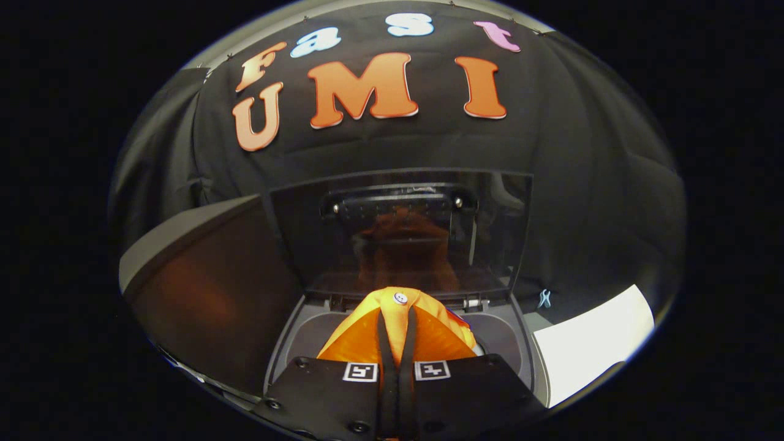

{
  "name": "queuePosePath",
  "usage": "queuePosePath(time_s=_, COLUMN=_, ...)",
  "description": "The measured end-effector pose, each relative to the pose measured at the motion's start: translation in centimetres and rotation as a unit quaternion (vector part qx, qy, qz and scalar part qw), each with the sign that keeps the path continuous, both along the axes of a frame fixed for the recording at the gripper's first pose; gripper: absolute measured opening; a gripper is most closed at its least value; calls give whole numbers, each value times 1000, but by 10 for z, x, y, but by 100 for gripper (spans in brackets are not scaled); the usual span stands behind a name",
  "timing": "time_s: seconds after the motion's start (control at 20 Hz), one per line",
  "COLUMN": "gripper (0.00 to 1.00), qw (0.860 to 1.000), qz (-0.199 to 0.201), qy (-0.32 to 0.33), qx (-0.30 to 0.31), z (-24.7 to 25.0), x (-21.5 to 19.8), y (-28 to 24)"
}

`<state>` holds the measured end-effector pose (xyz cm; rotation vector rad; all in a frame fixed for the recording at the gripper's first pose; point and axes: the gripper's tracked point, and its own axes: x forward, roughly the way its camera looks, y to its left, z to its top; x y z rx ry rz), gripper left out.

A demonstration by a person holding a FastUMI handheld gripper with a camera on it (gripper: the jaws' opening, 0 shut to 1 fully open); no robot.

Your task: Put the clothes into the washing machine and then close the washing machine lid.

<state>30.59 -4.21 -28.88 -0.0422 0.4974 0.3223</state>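
An orange garment (367, 334) with a small white button hangs bunched between my fingers, and my gripper (397, 321) is shut on it. It hangs right above the round opening of the washing machine (306, 340), whose grey top rim shows on both sides of the cloth. The machine's dark see-through lid (398, 233) stands upright beyond the garment and mirrors its orange colour. The drum's inside is hidden behind the cloth and my fingers.
A dark rounded panel (202, 294) rises to the left of the machine's opening. A white surface (588, 343) lies to the right of the machine. The black cloth wall closes off the space behind the lid.
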Motion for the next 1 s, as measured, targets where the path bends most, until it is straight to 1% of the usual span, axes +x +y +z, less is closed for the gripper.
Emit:
queuePosePath(time_s=0.2, gripper=8, qw=998, qz=-26, qy=49, qx=28, z=-47, x=17, y=12)
queuePosePath(time_s=0.35, gripper=8, qw=996, qz=-42, qy=72, qx=35, z=-69, x=22, y=20)
queuePosePath(time_s=0.55, gripper=8, qw=996, qz=-53, qy=64, qx=17, z=-71, x=26, y=17)
queuePosePath(time_s=0.65, gripper=13, qw=996, qz=-59, qy=66, qx=19, z=-74, x=28, y=17)
queuePosePath(time_s=0.75, gripper=50, qw=994, qz=-72, qy=86, qx=11, z=-87, x=26, y=8)
queuePosePath(time_s=0.85, gripper=86, qw=992, qz=-79, qy=97, qx=17, z=-92, x=21, y=7)
queuePosePath(time_s=1.0, gripper=100, qw=992, qz=-86, qy=93, qx=16, z=-90, x=13, y=1)
